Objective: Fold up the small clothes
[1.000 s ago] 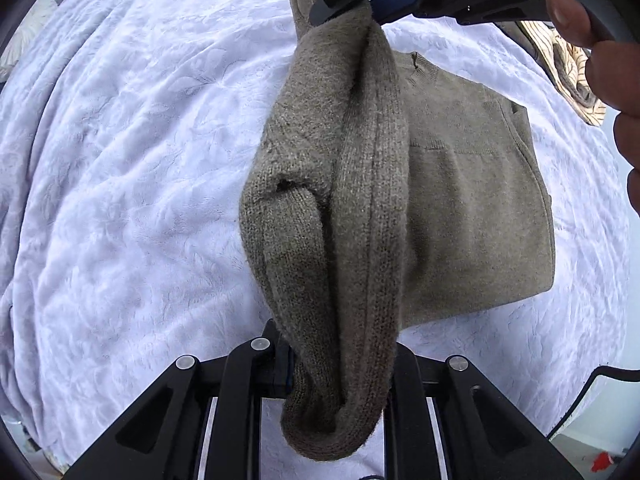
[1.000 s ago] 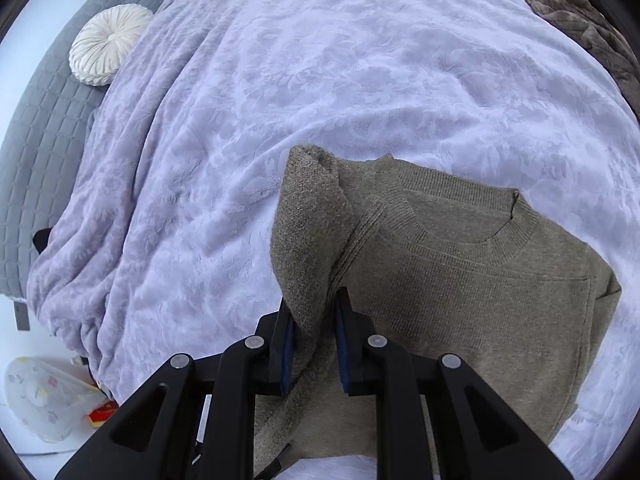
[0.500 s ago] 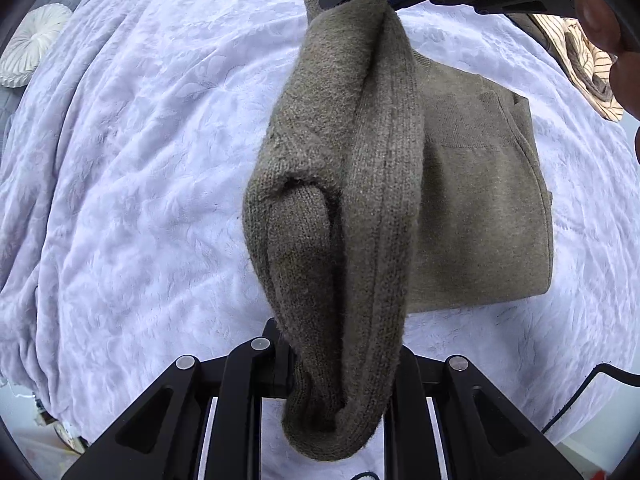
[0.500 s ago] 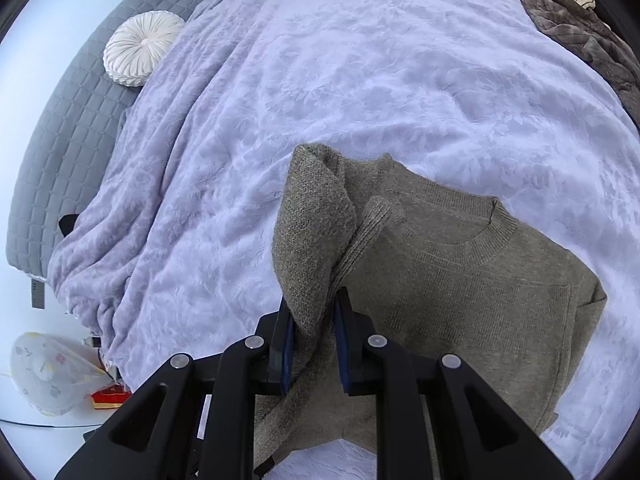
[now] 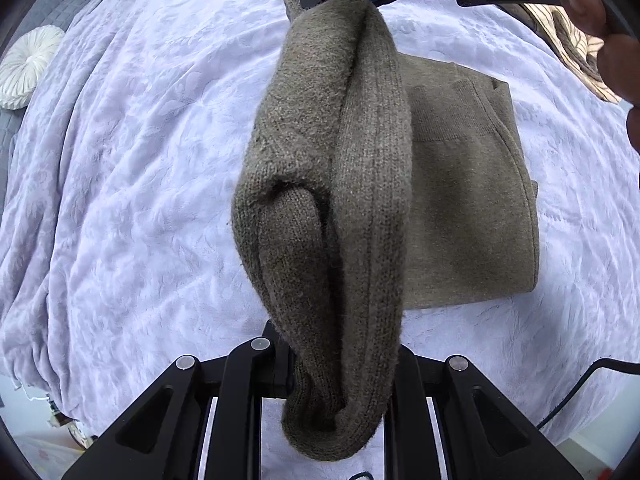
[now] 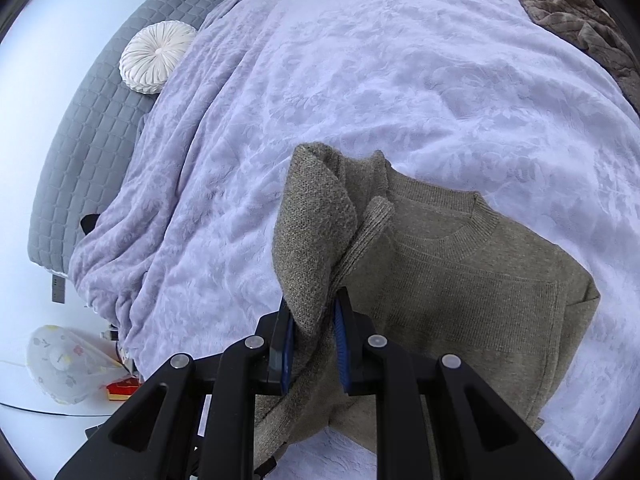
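The sweater (image 5: 460,184) looks soft, thick and floppy, so its edges are probably the best place to grip. It lies on the bedspread (image 5: 132,184), one side lifted. The left gripper (image 5: 340,376) points down, clamping the hem; the right gripper (image 6: 314,344) slants downward, pinching the shoulder fold.

Left gripper (image 5: 340,368) points straight down, jaws clamped tight on a bunched fold of the sweater (image 5: 460,200). Right gripper (image 6: 314,344) is angled downward, blue pads (image 6: 342,348) pinching another lifted fold. Fingers of the person's right hand (image 5: 608,40) wrap its handle.
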Demonstrator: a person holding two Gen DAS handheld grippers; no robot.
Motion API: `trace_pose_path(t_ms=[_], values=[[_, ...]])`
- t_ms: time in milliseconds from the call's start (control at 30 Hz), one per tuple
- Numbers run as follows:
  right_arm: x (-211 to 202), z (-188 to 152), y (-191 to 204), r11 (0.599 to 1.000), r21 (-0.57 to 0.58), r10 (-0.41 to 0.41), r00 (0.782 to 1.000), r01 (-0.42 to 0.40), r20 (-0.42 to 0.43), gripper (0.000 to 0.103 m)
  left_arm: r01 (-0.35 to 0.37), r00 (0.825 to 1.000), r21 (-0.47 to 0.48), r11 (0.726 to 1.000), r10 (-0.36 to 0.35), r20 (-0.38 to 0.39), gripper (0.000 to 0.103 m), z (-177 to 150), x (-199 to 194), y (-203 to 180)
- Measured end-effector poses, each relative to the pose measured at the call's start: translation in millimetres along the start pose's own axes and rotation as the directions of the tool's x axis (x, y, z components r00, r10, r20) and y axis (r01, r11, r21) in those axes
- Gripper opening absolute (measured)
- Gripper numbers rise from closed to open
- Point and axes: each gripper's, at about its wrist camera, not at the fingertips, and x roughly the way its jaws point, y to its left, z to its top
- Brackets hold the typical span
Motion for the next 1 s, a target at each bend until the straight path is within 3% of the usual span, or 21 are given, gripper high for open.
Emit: trace_pose_path(t_ms=[433,1000], values=[[-20,-12,-45,1.0,-0.017,0.015,1.0,-0.015,-0.012,0.019,-0.01,1.0,0.096,0.995,0.01,-0.006,0.018,8,-1,-46],[-22,-26,-107,0.999,-0.011,0.035,0.998,-0.035,-0.043,0.019,-0.045,0.997,0.232,0.972,0.06,-0.058,0.018,17,26,-110]])
